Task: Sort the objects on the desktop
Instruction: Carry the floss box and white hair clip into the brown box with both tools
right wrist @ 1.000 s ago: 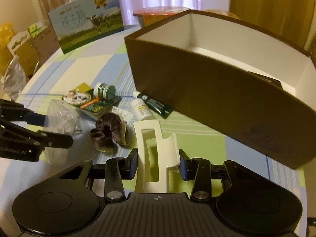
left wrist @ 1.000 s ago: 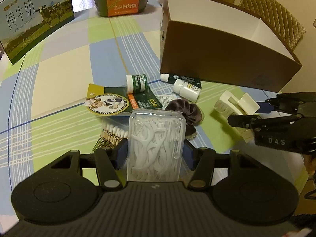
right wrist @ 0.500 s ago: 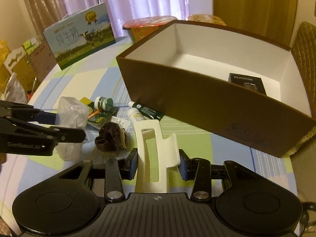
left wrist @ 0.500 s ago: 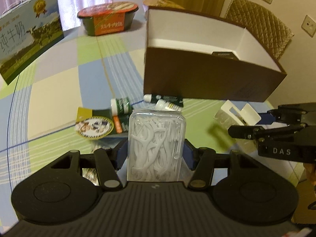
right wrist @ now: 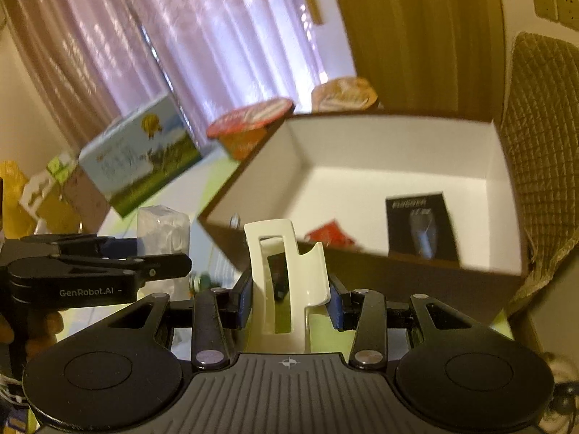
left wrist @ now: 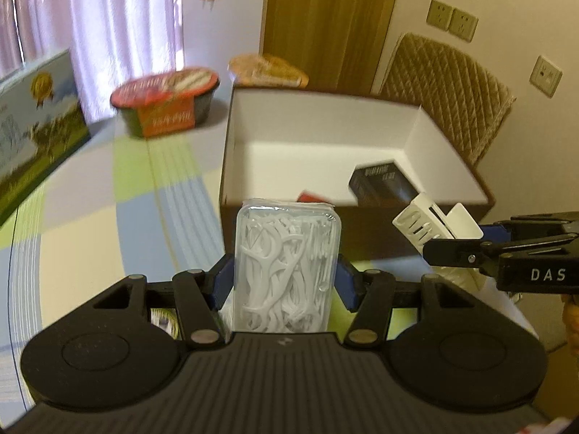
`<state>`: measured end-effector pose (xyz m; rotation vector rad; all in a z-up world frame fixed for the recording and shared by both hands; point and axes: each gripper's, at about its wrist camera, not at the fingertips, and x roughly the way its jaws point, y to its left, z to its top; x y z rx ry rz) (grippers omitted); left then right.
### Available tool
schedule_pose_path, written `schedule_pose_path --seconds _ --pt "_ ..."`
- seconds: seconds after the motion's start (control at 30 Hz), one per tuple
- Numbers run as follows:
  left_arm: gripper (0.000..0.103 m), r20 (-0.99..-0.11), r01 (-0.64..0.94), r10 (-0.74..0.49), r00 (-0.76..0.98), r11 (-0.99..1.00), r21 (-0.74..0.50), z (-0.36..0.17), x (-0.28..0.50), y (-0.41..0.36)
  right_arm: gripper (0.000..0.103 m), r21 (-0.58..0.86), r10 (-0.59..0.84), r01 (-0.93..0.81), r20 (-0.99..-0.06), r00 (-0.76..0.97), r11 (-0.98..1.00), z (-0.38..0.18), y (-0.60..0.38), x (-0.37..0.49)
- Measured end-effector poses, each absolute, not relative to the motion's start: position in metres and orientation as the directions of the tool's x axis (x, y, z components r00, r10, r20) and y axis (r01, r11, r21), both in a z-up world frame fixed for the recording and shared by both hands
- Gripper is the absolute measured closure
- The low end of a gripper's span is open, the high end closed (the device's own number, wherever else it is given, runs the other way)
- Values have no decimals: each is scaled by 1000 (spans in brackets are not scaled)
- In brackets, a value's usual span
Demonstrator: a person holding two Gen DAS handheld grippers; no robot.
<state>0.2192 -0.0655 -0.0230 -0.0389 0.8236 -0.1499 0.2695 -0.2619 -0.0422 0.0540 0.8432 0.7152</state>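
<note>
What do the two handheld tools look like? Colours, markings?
Both are matte black: ribbed central housing, two round side discs, linkage arms with silver pivot pins, blue pads. The left tool reads "GenRobot.AI" on its side; the right tool reads "DAS". No cables or sleeves visible.

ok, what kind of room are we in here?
Most likely a home dining room: a table under a checked tablecloth, a padded chair, curtains on the window, and food on the table, a milk carton and an instant meal bowl.

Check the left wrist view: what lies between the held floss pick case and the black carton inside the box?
A small red item on the box floor, between floss pick case and black carton.
</note>
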Motion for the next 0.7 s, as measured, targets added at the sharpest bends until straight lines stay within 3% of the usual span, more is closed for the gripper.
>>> schedule_pose_path --seconds 0.3,0.7 --pt "50 -687 148 -179 704 984 -104 3 275 -84 65 358 618 -529 -628 473 769 -29 -262 325" --pt "50 -752 143 -169 637 985 -100 -17 347 -104 65 321 563 -508 -698 443 799 -53 -251 383"
